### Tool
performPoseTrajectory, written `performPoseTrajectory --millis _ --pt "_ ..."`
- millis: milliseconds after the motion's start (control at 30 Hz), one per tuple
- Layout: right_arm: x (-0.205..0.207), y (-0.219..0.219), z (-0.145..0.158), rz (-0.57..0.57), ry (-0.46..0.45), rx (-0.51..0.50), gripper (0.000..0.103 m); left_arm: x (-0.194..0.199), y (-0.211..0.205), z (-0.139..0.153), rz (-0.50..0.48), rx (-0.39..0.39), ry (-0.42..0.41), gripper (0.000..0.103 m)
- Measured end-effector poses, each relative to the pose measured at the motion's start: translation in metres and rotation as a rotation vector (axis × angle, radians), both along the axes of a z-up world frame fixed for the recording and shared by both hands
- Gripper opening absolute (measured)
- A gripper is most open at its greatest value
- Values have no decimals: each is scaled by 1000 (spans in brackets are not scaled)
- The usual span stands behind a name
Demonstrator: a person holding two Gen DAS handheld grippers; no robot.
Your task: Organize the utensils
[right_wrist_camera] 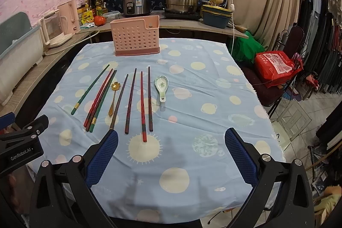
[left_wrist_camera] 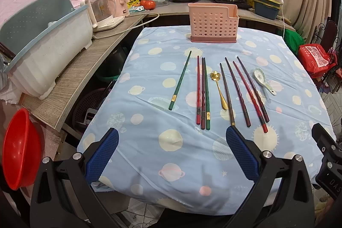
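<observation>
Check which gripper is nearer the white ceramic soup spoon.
Right. The right gripper sits nearly straight behind the white ceramic soup spoon; from the left gripper the spoon lies far off to the right.

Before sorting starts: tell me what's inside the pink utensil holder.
Nothing shows above the rim or through the holes of the pink utensil holder. Its floor and narrow side compartment are hidden by its walls, so small items can't be ruled out.

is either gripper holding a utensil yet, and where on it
Nothing is held. The left gripper and right gripper are both open above the tablecloth; the chopsticks lie untouched.
</observation>
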State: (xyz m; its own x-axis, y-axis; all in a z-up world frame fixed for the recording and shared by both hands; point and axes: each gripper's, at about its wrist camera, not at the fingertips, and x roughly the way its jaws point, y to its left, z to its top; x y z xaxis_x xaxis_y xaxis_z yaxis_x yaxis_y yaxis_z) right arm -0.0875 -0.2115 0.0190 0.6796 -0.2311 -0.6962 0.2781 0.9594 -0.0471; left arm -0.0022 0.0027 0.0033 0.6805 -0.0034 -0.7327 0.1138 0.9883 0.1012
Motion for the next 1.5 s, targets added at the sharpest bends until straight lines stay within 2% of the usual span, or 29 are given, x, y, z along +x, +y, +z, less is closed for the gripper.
performPoseTrajectory --millis 1500 --pt "1 -2 0 3 0 12 96 1 1 -3 -7 13 1 96"
